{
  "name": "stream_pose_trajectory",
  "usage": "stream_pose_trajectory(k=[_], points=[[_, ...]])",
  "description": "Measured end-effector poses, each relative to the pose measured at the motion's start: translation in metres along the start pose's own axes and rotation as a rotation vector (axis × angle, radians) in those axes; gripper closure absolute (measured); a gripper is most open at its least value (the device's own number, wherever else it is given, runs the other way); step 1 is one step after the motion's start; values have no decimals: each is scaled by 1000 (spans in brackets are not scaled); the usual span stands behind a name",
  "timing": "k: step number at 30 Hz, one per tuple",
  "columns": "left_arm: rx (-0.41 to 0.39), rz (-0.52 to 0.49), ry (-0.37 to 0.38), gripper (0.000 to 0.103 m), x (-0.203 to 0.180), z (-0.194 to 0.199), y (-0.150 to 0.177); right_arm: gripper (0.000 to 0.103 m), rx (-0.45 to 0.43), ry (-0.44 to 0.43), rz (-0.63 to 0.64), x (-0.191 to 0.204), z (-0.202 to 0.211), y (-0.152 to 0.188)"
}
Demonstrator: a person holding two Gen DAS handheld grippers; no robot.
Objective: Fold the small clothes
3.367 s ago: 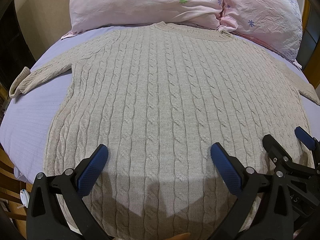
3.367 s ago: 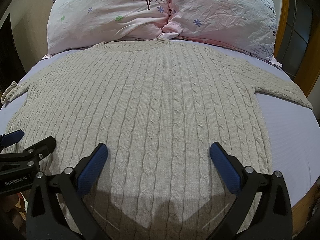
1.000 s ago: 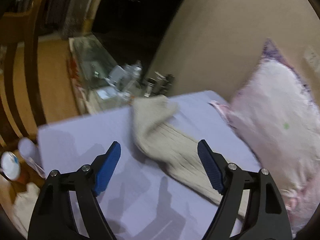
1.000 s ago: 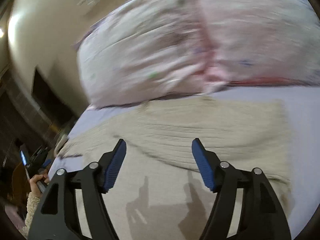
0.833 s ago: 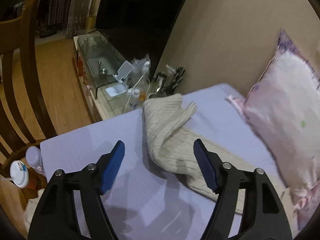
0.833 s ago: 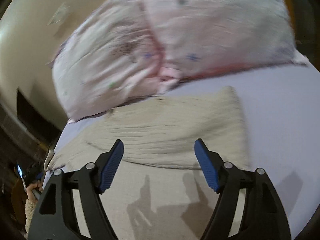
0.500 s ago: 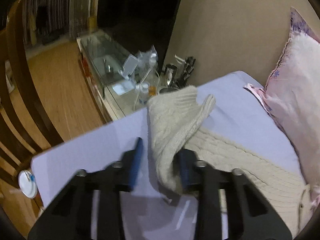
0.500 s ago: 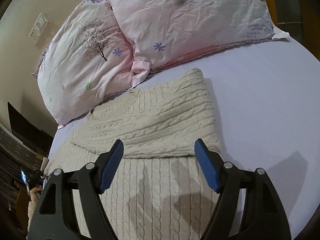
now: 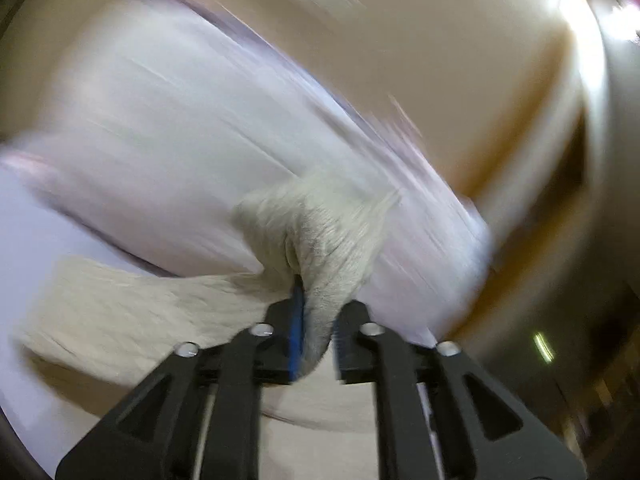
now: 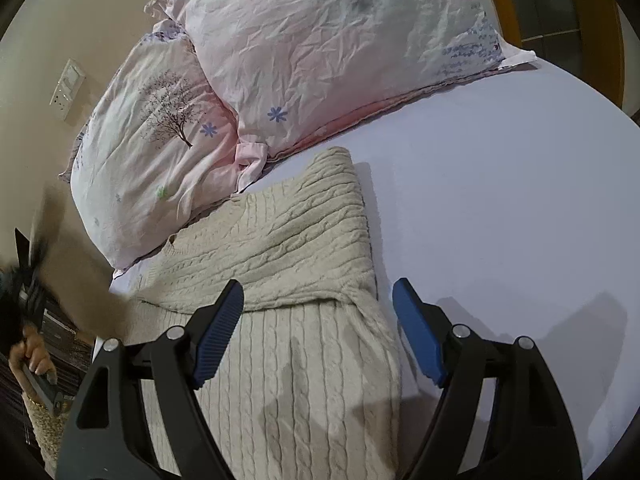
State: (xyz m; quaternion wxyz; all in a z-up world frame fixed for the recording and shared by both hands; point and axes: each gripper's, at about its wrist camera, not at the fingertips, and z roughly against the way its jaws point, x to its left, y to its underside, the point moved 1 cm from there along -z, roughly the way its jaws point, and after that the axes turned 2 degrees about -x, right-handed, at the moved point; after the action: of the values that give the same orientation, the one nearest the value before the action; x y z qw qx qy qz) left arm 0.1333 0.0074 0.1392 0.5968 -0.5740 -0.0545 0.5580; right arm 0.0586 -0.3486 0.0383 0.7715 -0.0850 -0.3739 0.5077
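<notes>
A beige cable-knit sweater (image 10: 296,344) lies on the lavender bed sheet (image 10: 520,208). Its right sleeve (image 10: 304,240) is folded across the chest. My right gripper (image 10: 316,332) is open and empty, held just above the sweater below that folded sleeve. In the blurred left wrist view my left gripper (image 9: 316,332) is shut on the sweater's left sleeve cuff (image 9: 320,236) and holds it lifted above the bed. The rest of that sleeve (image 9: 132,308) trails down to the left.
Two pink floral pillows (image 10: 320,60) lie at the head of the bed, just beyond the sweater's collar. A wooden bed frame (image 10: 600,20) shows at the far right. A person's hand (image 10: 32,356) shows at the left edge.
My left gripper has closed on the left sleeve cuff, lifted it and swung fast toward the pillows. My right gripper has stayed open and shifted slightly over the folded right sleeve.
</notes>
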Motion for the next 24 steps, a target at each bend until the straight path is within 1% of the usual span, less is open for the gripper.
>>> stream_pose_trajectory(k=[1, 2, 3, 5, 6, 7, 8, 9, 10, 11, 13, 14, 16, 17, 18, 19, 20, 22, 24], points=[[116, -51, 37, 68, -24, -38, 19, 26, 6, 5, 2, -2, 2, 2], [202, -98, 36, 68, -39, -64, 37, 26, 11, 8, 2, -4, 5, 4], [287, -160, 7, 68, -53, -87, 58, 26, 17, 9, 2, -6, 9, 6], [321, -206, -12, 68, -55, -89, 77, 26, 9, -4, 22, -15, 30, 11], [312, -215, -15, 68, -52, -79, 80, 23, 2, -8, 39, -20, 41, 14], [298, -223, -20, 66, -46, -66, 78, 19, -3, -15, 51, -24, 50, 16], [274, -226, -26, 58, -38, -44, 77, 18, -5, -35, 66, -31, 63, 22], [257, -225, -31, 52, -32, -29, 77, 18, 0, -54, 72, -35, 71, 26], [230, -225, -40, 44, -23, -1, 78, 18, 20, -98, 75, -43, 81, 34], [207, -223, -49, 39, -13, 29, 81, 18, 41, -142, 71, -50, 89, 43], [184, -210, -70, 35, 1, 70, 82, 18, 91, -244, 60, -64, 108, 65], [171, -182, -88, 33, 19, 105, 89, 18, 111, -274, 62, -68, 114, 75], [150, -123, -109, 30, 47, 157, 106, 18, 153, -309, 73, -74, 125, 97], [142, -73, -117, 29, 65, 181, 117, 18, 181, -324, 71, -78, 128, 108], [138, -34, -109, 29, 79, 199, 128, 18, 223, -338, 52, -83, 128, 122], [135, -2, -100, 29, 91, 213, 137, 18, 248, -350, 34, -86, 126, 130], [127, 60, -89, 28, 111, 234, 155, 18, 282, -370, 9, -90, 121, 140], [130, 133, -55, 25, 133, 251, 182, 18, 328, -391, -19, -92, 107, 153], [153, 175, -51, 25, 150, 260, 206, 18, 368, -420, -39, -92, 89, 161]])
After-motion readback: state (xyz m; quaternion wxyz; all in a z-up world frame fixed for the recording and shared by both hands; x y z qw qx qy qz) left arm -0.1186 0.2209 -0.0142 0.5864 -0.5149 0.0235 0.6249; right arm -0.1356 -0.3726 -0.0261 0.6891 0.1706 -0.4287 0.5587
